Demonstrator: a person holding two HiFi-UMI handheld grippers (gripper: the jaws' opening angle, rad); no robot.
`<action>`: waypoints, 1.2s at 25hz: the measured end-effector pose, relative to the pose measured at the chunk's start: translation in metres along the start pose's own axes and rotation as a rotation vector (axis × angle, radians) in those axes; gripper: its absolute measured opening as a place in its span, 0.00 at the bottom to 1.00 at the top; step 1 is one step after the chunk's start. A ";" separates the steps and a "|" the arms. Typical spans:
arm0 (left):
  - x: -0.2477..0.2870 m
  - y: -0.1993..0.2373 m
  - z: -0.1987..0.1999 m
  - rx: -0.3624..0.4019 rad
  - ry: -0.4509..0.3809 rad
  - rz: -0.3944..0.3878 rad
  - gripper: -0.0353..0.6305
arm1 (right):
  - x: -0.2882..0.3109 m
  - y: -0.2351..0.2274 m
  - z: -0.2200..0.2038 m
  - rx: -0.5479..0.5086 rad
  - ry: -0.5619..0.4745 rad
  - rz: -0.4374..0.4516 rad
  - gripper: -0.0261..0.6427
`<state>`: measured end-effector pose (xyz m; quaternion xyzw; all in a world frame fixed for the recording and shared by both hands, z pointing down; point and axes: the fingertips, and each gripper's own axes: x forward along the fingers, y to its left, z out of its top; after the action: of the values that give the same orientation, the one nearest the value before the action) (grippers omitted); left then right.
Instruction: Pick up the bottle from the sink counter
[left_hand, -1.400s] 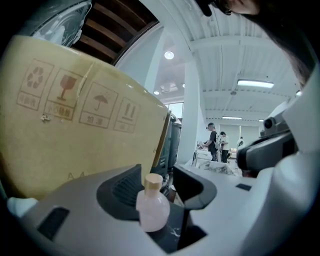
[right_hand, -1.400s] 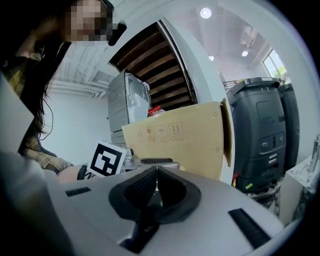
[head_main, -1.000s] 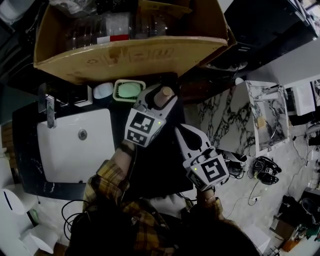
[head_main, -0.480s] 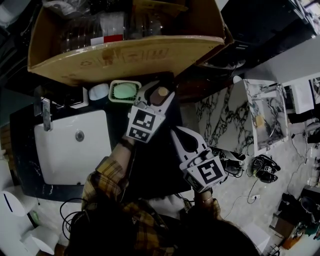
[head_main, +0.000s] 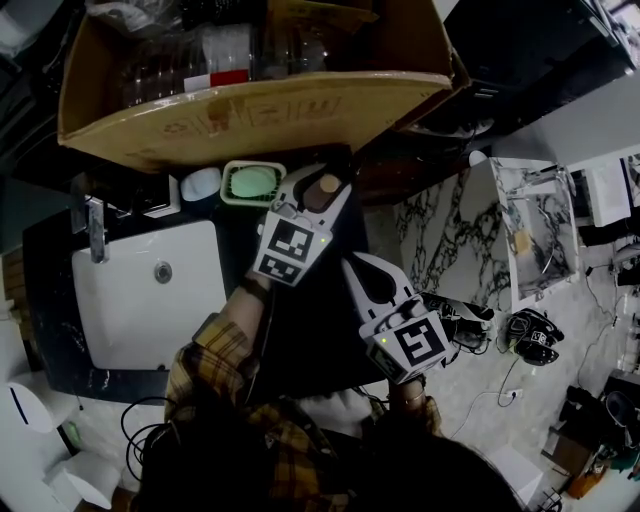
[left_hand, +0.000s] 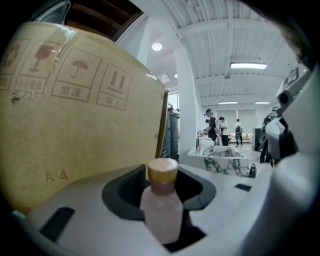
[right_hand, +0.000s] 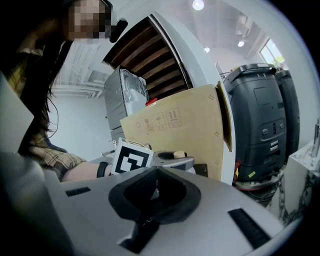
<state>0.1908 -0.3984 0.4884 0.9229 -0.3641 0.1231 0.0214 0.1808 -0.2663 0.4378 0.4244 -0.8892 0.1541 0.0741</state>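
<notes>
A small pale pink bottle (head_main: 322, 187) with a tan cap stands on the dark sink counter (head_main: 310, 330), close in front of a cardboard box (head_main: 250, 110). My left gripper (head_main: 322, 177) reaches round it. In the left gripper view the bottle (left_hand: 162, 210) stands upright between the jaws of the left gripper (left_hand: 162, 172), which are closing, with a dark gap still showing on its right side. My right gripper (head_main: 353, 263) hovers lower right of the bottle, shut and holding nothing. In its own view the right gripper (right_hand: 156, 169) points towards the left gripper's marker cube (right_hand: 132, 159).
A white basin (head_main: 150, 300) with a tap (head_main: 95, 225) lies left of the bottle. A green soap dish (head_main: 250, 182) and a white cup (head_main: 203, 183) sit behind the basin. The box (left_hand: 75, 115) fills the left. A marble table (head_main: 450, 240) stands to the right.
The head view has shifted slightly. My left gripper stays round the bottle and the right gripper has barely moved.
</notes>
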 end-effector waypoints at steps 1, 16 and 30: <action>0.000 -0.001 0.000 0.006 0.002 -0.007 0.31 | 0.000 0.000 0.001 0.000 -0.002 -0.001 0.06; -0.004 -0.005 -0.001 0.046 0.047 -0.009 0.25 | -0.004 0.007 0.013 -0.018 -0.017 0.015 0.06; -0.053 -0.008 0.032 0.047 -0.007 -0.029 0.25 | -0.008 0.028 0.027 -0.059 -0.033 0.010 0.06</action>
<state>0.1654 -0.3610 0.4452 0.9288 -0.3477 0.1281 0.0003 0.1640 -0.2533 0.4050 0.4203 -0.8965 0.1210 0.0712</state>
